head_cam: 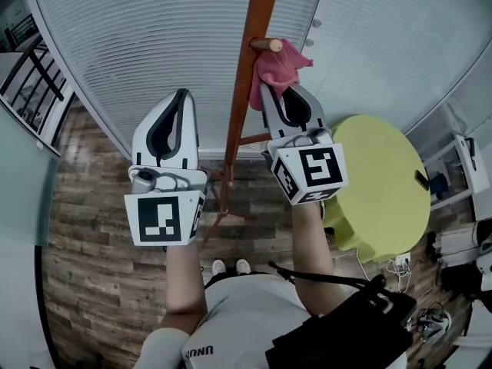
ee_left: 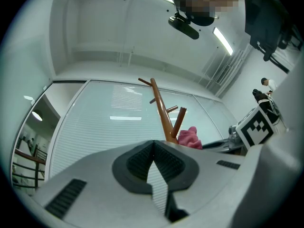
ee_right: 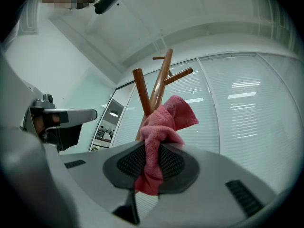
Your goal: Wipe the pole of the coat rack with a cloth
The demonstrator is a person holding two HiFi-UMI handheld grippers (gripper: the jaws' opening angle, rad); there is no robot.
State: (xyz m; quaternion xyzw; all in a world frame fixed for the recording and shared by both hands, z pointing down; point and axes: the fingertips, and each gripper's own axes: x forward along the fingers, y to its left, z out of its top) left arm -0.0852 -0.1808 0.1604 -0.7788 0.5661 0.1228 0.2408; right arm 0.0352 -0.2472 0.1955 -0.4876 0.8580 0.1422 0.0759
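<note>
Blinded glass wall (head_cam: 138,44) behind, plank floor (head_cam: 100,260) below.

Coat rack pole (head_cam: 244,91): reddish-brown wood, running up the middle of the head view between the two claws.

Left claw (ee_left: 153,145): tips together, nothing between them. It hangs to the left of the pole, apart from it.

Right claw (ee_right: 151,152): clamped on the pink cloth (ee_right: 164,120). The bunched end stands past the tips and a tail hangs back through the pads.

Cloth position: on the pole's right side, just under a short peg (head_cam: 266,44). It appears to touch the wood.

Judgement: wiping is under way at the upper pole.

To do it well:
- Press the bunch flat to the pole and stroke along its length.
- Work round the peg's base, then reach the far side.
- Hold the clamp firm so the cloth does not drag out.
- The free left claw could steady the pole against the sideways push.
</note>
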